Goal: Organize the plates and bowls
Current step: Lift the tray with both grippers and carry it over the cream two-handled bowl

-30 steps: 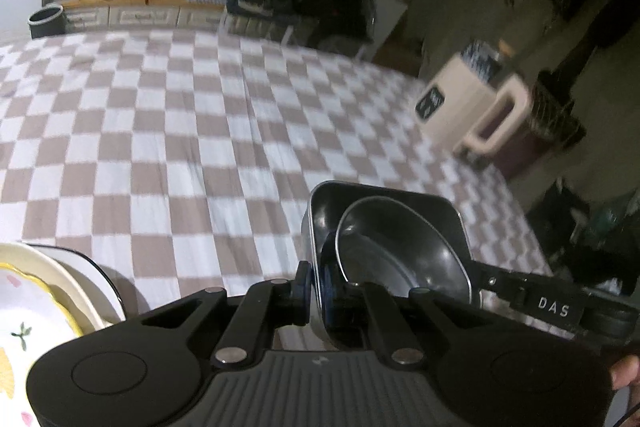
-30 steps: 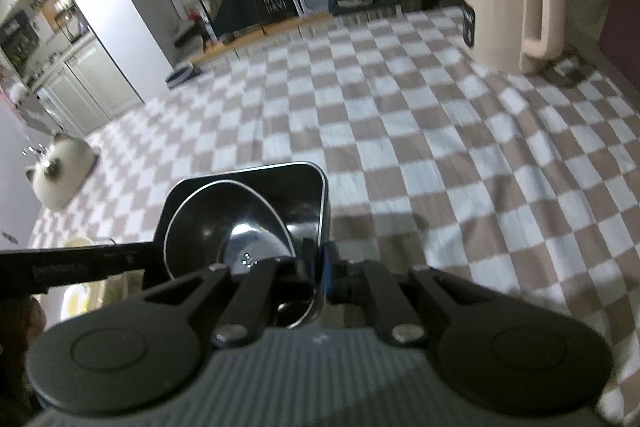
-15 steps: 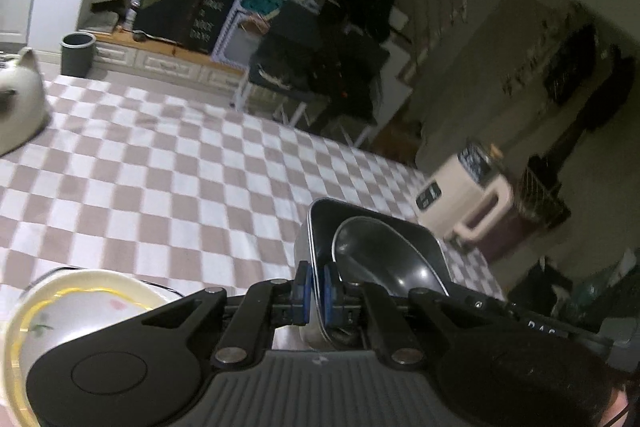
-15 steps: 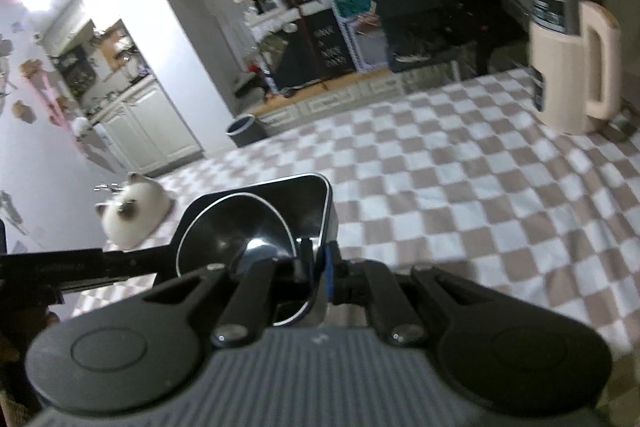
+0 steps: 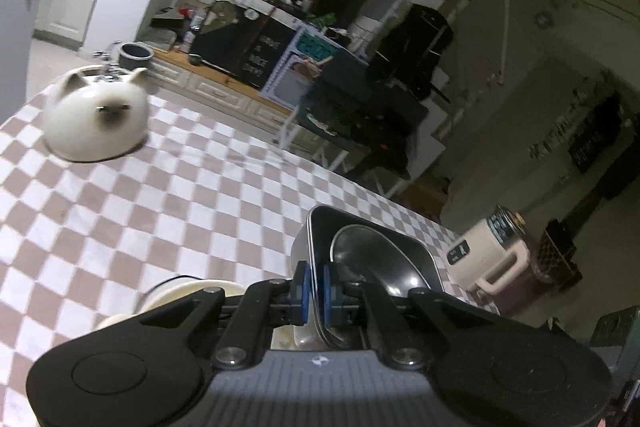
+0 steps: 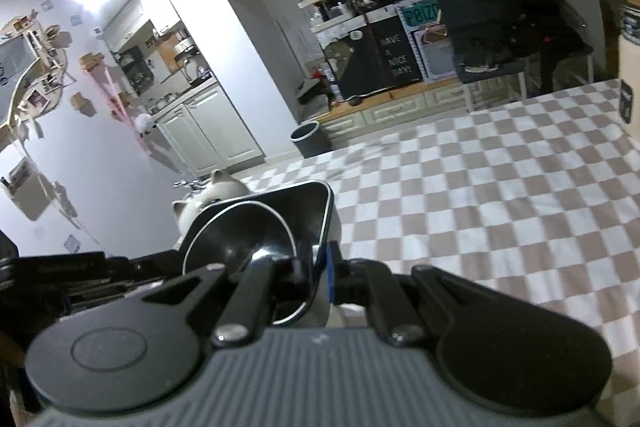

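Square dark tray point(image 5: 420, 259) with one round metal bowl point(image 5: 372, 263) inside, held above the checkered bench point(image 5: 160, 195).
We count one tray, one bowl, one cat-shaped pot point(image 5: 96, 123) and one cream jug point(image 5: 488, 263); open cloth lies between them. Our left gripper point(image 5: 312, 291) pinches the tray's left rim, our right gripper point(image 6: 320, 267) its right rim, both jaws pressed nearly together on the thin wall.
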Demonstrator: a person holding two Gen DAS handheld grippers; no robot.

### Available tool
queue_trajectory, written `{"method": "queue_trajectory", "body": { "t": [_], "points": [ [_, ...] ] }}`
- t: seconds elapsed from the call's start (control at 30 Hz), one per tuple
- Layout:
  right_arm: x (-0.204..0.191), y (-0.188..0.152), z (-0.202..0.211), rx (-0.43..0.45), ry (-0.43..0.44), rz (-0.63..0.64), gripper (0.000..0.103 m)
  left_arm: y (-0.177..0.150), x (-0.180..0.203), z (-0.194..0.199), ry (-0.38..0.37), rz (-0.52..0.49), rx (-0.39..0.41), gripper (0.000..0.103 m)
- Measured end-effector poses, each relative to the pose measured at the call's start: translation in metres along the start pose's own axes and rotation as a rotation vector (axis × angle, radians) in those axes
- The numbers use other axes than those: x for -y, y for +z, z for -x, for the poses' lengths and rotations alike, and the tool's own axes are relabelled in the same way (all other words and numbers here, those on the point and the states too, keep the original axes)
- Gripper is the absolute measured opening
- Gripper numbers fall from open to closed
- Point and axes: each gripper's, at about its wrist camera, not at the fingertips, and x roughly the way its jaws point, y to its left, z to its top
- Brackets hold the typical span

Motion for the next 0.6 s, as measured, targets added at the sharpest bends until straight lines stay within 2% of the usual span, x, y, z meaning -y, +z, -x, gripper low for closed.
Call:
{"method": "queue_trajectory", "body": {
  "t": [0.23,0.6],
  "points": [
    [-0.02,-0.009,-0.019,-0.034,0.037,0.004,0.009,0.002,-0.029,0.012,0.048,0.056,-0.012,0.006],
    [-0.031,-0.021,-0.037,-0.144,0.004,-0.055,0.009,-0.001,-0.052,-0.002,0.118,0.072,-0.101,0.006]
  ]
}}
